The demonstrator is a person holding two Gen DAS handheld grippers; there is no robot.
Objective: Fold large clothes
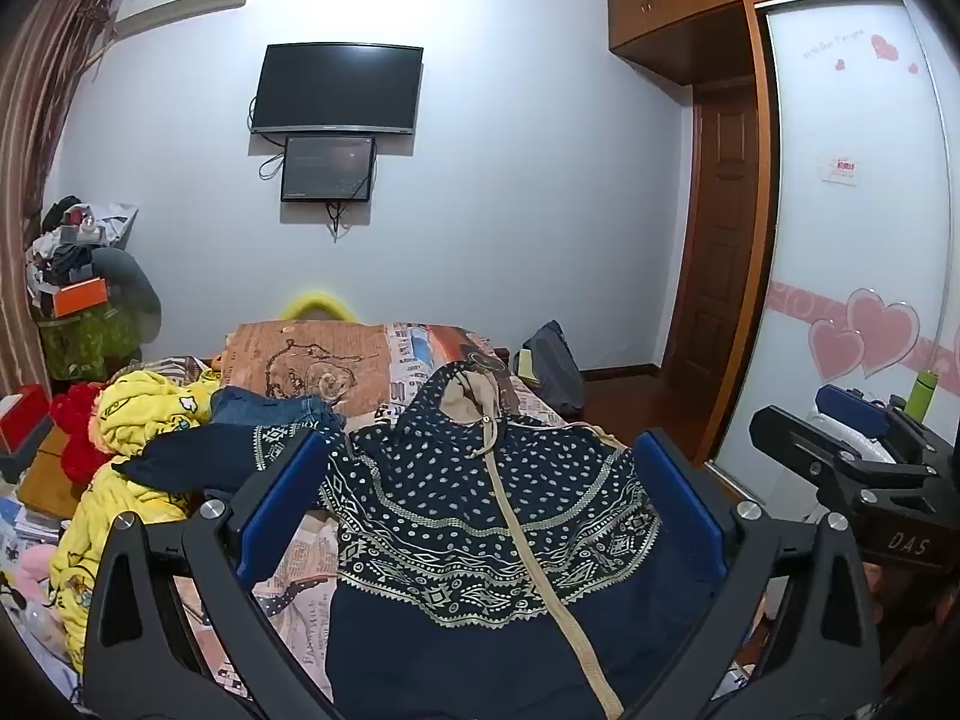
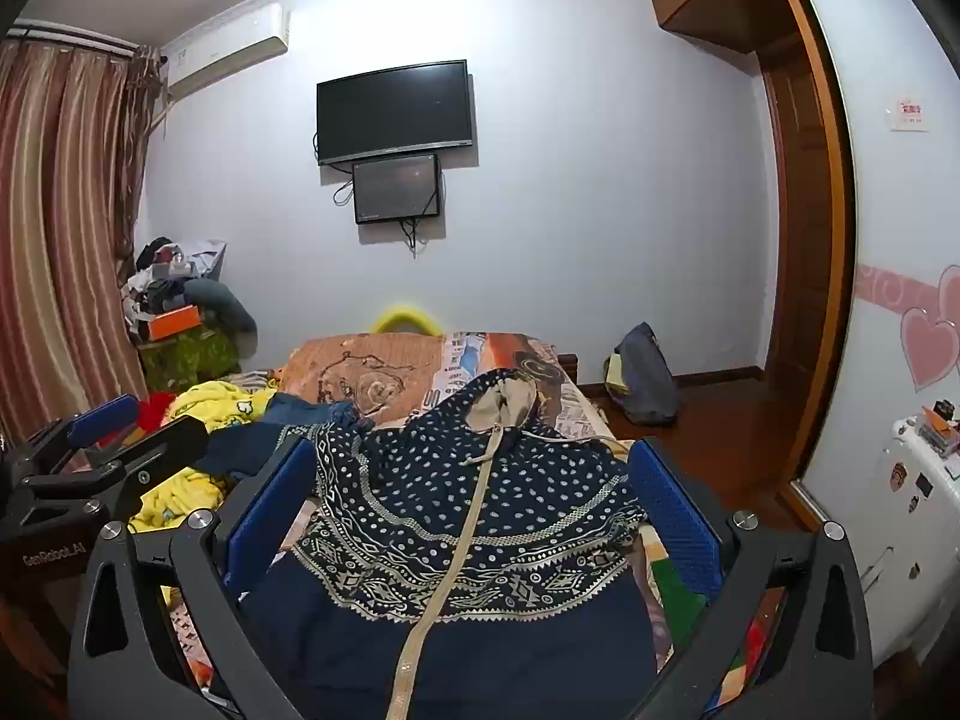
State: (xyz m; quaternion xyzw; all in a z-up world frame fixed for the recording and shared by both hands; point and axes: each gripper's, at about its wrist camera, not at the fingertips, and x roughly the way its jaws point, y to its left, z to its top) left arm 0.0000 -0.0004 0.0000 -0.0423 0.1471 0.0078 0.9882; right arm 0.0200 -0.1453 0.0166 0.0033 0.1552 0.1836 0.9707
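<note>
Side-by-side wrist views over shared bed (image 1: 336,354)

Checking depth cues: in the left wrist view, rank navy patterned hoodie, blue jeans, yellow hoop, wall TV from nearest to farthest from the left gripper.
1. navy patterned hoodie, between the open left gripper fingers
2. blue jeans, left, mid-bed
3. yellow hoop, behind bed's far end
4. wall TV, far wall
</note>
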